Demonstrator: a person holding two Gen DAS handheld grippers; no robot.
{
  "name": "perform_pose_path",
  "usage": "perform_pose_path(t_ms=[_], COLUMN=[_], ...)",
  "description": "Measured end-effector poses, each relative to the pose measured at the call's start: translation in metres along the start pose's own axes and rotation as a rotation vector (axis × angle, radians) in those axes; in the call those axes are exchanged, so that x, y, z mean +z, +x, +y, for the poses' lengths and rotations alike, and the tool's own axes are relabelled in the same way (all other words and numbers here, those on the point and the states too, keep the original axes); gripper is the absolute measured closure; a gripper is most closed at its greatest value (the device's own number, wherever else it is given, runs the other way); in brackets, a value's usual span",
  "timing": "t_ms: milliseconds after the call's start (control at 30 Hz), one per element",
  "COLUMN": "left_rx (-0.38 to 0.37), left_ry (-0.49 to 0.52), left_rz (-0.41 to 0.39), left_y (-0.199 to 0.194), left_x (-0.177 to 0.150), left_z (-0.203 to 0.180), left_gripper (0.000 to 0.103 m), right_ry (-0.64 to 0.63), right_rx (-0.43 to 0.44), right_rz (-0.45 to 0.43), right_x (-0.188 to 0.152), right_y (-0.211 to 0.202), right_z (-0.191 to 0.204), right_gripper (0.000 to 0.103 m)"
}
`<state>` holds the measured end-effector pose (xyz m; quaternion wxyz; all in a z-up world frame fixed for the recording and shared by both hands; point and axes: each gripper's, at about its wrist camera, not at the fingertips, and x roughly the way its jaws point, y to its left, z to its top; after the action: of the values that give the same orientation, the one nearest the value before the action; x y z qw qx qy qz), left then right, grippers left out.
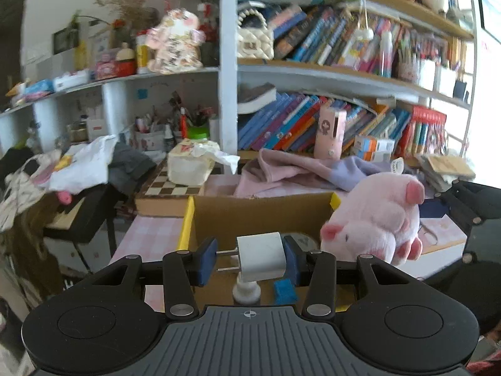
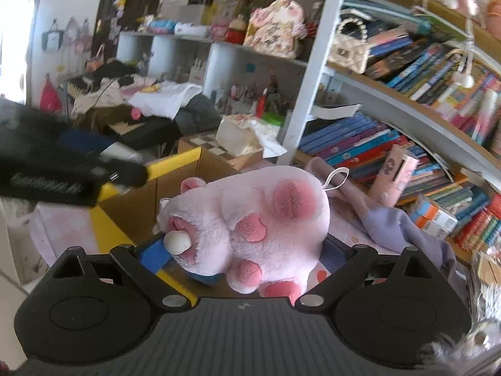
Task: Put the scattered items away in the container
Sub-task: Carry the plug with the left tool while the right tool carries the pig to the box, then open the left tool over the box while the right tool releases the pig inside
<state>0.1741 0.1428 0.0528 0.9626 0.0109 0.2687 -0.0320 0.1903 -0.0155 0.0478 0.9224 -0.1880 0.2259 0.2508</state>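
Left gripper [image 1: 250, 258]: jaws narrow, clamped on charger [image 1: 261, 257].
Right gripper [image 2: 247, 250]: jaws wide, gripping pig [image 2: 250, 216].
Box [image 1: 260, 216]: 12 o'clock of charger.

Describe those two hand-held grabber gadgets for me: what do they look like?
Both match: the left gripper and right gripper have matte black plastic bodies with a ribbed grey centre plate, round black discs at each side, angular black linkage arms with silver rivets, and blue-padded jaws. No cables or sleeves show.

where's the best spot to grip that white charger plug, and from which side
Grip the white charger plug across its flat body faces, as the left gripper does now: pads square on the block, prongs sticking out sideways and clear. Flat parallel sides give a firm hold; the thin prongs would not.
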Motion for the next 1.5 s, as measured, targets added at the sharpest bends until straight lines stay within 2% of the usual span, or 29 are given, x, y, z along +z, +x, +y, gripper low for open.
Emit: perform_pose_path(t_ms=[100,200,433,667,733,833,867,967,1100,1300,1500], left_rx=[-0.058,-0.077,-0.108,-0.161,-0.171,-0.17,-0.167,-0.152,-0.12,-0.085,-0.05], left_ry=[0.033,0.091,0.119,0.069,0.076,0.099,0.106,0.148,0.182,0.144,0.13], left_rz=[0.086,0.151,0.266,0.365,0.382,0.393,0.392,0.348,0.286,0.194,0.103], left_y=[0.038,0.076,0.146,0.179,0.182,0.182,0.18,0.169,0.149,0.115,0.069], left_x=[0.019,0.032,0.034,0.027,0.024,0.02,0.019,0.019,0.022,0.031,0.03], left_z=[0.007,0.008,0.0,0.002,0.0,-0.004,-0.006,-0.011,-0.014,-0.008,-0.006], left_gripper=[0.059,0.059,0.059,0.059,0.059,0.053,0.045,0.034,0.033,0.029,0.018], right_ry=[-0.028,-0.089,-0.17,-0.063,-0.038,-0.042,-0.049,-0.074,-0.05,-0.013,0.029], right_rx=[0.053,0.084,0.192,0.258,0.265,0.24,0.228,0.171,0.153,0.115,0.068], right_rz=[0.058,0.111,0.245,0.354,0.359,0.334,0.322,0.258,0.216,0.18,0.129], right_x=[0.007,0.01,0.009,0.01,0.007,0.006,0.006,0.008,0.012,0.016,0.016], right_y=[0.027,0.051,0.103,0.13,0.131,0.127,0.125,0.116,0.103,0.081,0.051], right_z=[-0.005,-0.004,-0.001,-0.022,-0.024,-0.023,-0.021,-0.018,-0.02,-0.021,-0.022], right_gripper=[0.006,0.006,0.006,0.003,0.002,0.001,0.001,0.0,0.0,0.0,0.0])
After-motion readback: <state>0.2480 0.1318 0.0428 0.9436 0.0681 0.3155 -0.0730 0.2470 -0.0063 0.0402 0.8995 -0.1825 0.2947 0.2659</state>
